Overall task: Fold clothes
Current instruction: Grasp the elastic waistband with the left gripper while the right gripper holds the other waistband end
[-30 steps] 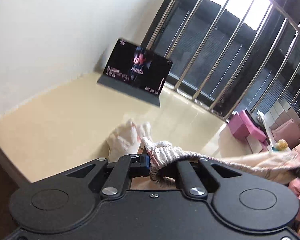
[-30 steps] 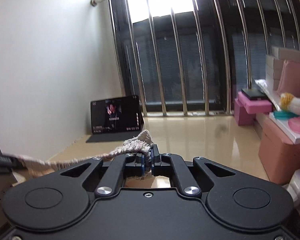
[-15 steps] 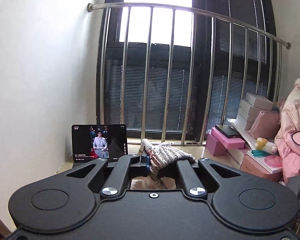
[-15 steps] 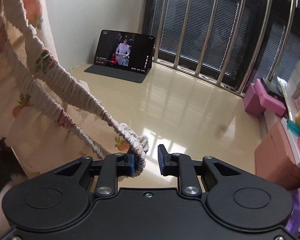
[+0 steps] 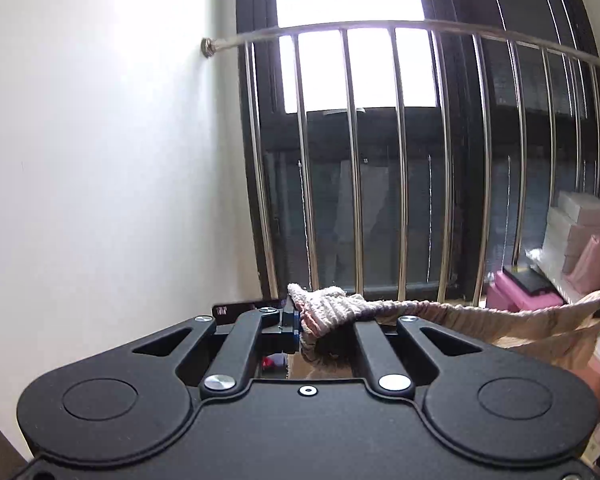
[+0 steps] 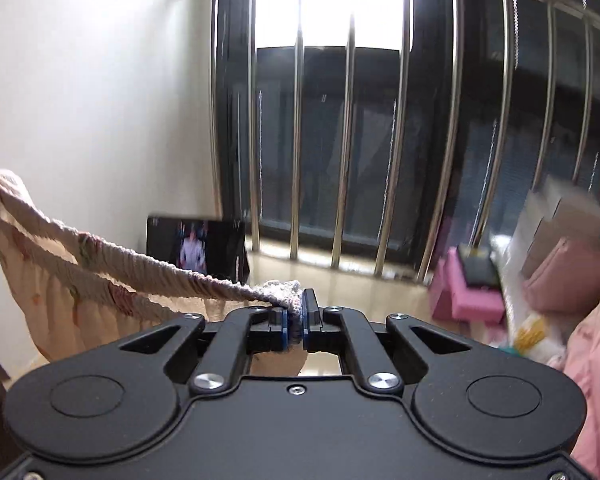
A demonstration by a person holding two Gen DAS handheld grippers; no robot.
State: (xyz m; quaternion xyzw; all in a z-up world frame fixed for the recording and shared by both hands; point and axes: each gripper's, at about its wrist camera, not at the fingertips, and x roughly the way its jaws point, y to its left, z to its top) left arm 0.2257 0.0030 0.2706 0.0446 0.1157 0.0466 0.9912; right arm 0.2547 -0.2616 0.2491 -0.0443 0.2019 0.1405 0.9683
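A pale pink printed garment with a gathered elastic waistband [image 6: 112,268] hangs stretched between my two grippers, lifted in the air. My left gripper [image 5: 324,320] is shut on one end of the waistband [image 5: 328,306]; the band runs off to the right [image 5: 480,312]. My right gripper [image 6: 295,314] is shut on the other end of the waistband; the cloth runs off to the left and droops below [image 6: 64,320]. The lower part of the garment is hidden behind the gripper bodies.
A barred window [image 5: 380,180] fills the back, a white wall [image 5: 100,160] stands to the left. A tablet playing video [image 6: 198,242] stands on the beige surface [image 6: 340,284]. Pink boxes [image 6: 472,292] and a pink pile [image 6: 596,352] sit at the right.
Both grippers have risen and tilted up toward the window. My right gripper, open half a second ago, has shut on the waistband. The garment is now pulled taut between them.
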